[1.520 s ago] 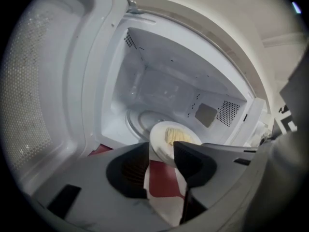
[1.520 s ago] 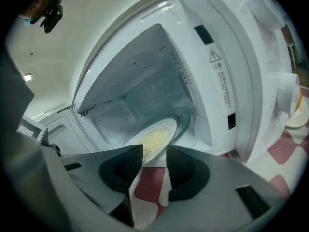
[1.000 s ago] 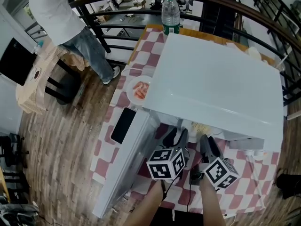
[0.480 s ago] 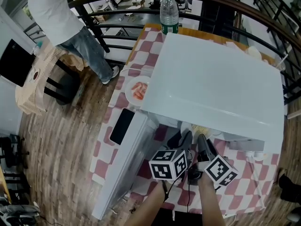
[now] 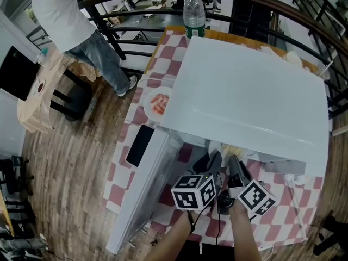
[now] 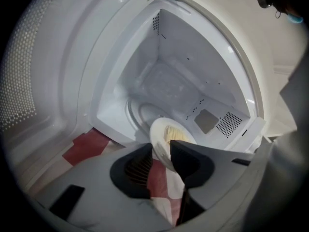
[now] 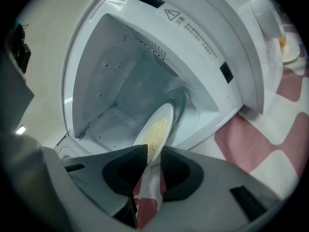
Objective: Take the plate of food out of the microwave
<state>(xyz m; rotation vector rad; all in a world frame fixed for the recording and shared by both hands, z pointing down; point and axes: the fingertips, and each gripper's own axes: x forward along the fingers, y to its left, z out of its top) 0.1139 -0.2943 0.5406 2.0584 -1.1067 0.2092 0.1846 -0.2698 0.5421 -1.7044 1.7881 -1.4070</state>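
1. Head view: the white microwave (image 5: 244, 91) fills the far right of the checked table, and its door (image 5: 144, 184) swings open to the near left. Both tools reach under the front edge side by side, the left gripper (image 5: 211, 161) just left of the right gripper (image 5: 237, 167). Neither is clearly nearer the opening. Only a pale sliver of the plate (image 5: 228, 148) shows beneath the microwave's top. A second plate (image 5: 157, 103) with reddish food sits on the table to the left, outside the oven.

2. Left gripper view: the plate (image 6: 161, 132), with yellow food (image 6: 176, 135) on it, sits at the front of the cavity, ahead of the glass turntable (image 6: 140, 112). It lies straight ahead of the left gripper (image 6: 161, 149). The jaws have just been closing, and the plate's near rim stands between them. Cloth shows through a gap lower down, so a firm pinch is not evident.

3. Right gripper view: the same plate (image 7: 157, 124) leans edge-on ahead of the right gripper (image 7: 154, 153). Its jaws have just been closing and now sit tight on the near rim, gripping it.

4. Judgement: the rim lies dead ahead of both tools, so the coming move is a straight pull towards the near side, kept level.
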